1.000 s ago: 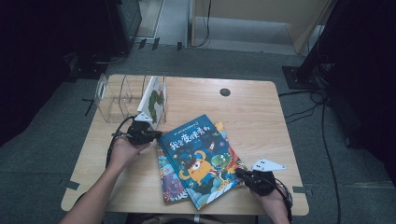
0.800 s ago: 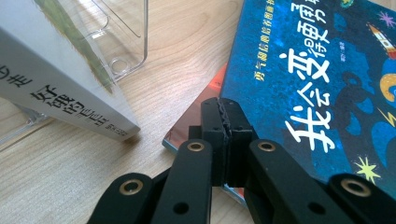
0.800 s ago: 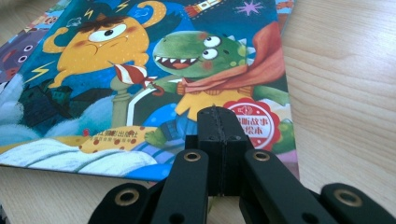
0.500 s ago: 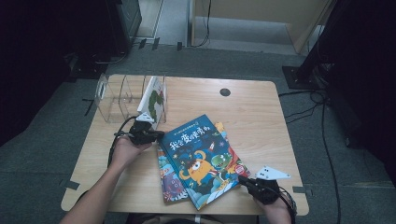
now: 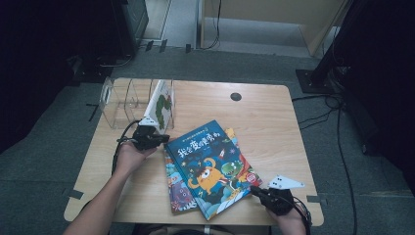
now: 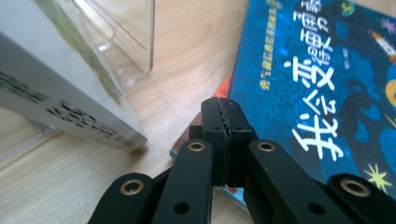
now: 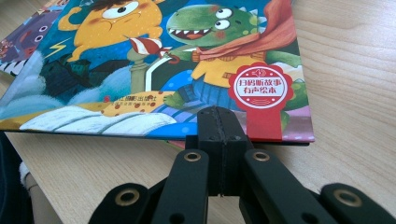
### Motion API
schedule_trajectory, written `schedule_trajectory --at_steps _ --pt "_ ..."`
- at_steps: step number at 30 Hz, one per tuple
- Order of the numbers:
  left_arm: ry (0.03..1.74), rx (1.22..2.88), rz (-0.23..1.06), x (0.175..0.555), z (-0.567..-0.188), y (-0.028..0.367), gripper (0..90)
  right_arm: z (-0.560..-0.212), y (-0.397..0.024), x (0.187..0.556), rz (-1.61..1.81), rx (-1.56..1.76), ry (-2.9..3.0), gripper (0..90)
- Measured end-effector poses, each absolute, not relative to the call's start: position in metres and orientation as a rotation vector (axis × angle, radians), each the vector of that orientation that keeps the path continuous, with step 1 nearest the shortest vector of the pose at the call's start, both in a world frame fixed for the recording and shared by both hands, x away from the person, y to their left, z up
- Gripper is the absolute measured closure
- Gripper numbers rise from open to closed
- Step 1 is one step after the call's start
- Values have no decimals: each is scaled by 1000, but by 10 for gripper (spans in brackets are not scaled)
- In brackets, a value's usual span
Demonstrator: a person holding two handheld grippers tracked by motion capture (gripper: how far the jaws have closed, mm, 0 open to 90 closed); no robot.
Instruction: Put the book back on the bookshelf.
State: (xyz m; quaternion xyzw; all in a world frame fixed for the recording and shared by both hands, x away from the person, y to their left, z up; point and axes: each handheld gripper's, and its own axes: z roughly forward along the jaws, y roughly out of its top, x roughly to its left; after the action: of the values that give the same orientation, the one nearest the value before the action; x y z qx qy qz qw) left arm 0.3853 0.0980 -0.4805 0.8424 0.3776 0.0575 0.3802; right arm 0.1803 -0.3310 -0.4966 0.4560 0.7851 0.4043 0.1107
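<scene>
The left gripper (image 5: 155, 139) is fully closed, empty, at the blue book's (image 5: 213, 164) top-left corner. The right gripper (image 5: 258, 191) is likewise closed, empty, at its lower-right corner.

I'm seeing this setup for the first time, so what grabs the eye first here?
The bright blue picture book, with its orange monster and green dinosaur, lies askew on top of another book at the front middle of the wooden table. At the table's back left, a white book stands upright in a clear plastic rack. The left gripper and the right gripper, both shut, sit at opposite corners of the blue book.
</scene>
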Motion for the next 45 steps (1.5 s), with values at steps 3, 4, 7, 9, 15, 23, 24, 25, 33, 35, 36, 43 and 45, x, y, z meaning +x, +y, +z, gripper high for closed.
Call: schedule_trajectory --at_steps 3,4,7,9,15,23,24,25,33,35,36,43,45 --pt "970 2171 146 386 -483 97 900 -497 -331 180 1192 1342 2308 900" --pt "970 2171 146 386 -483 97 900 -497 -331 180 1192 1342 2308 900" --pt "975 2171 139 386 -483 98 900 -497 -332 181 1196 1347 2310 900" --pt "969 2181 159 384 -483 97 900 -498 -333 182 1216 1387 2289 900" --pt "1011 2167 139 384 -483 97 900 -499 -334 183 1203 1390 2283 900" --pt "1002 2154 129 378 -484 98 900 -499 -338 186 1188 1432 2247 900" --pt "1000 2157 130 377 -484 98 900 -498 -339 187 1185 1441 2244 900" --pt "997 2167 131 376 -483 98 900 -499 -340 188 1183 1444 2237 900" --pt "1011 2180 106 367 -481 100 900 -498 -345 196 1161 1454 2207 900" --pt "1015 2170 92 365 -482 101 900 -498 -348 199 1158 1455 2205 900" --pt "1015 2170 92 365 -482 101 900 -498 -349 201 1156 1460 2203 900" --pt "1020 2171 77 356 -482 103 900 -499 -354 210 1159 1476 2187 900" --pt "1024 2173 72 354 -481 103 900 -499 -356 213 1158 1481 2183 900"
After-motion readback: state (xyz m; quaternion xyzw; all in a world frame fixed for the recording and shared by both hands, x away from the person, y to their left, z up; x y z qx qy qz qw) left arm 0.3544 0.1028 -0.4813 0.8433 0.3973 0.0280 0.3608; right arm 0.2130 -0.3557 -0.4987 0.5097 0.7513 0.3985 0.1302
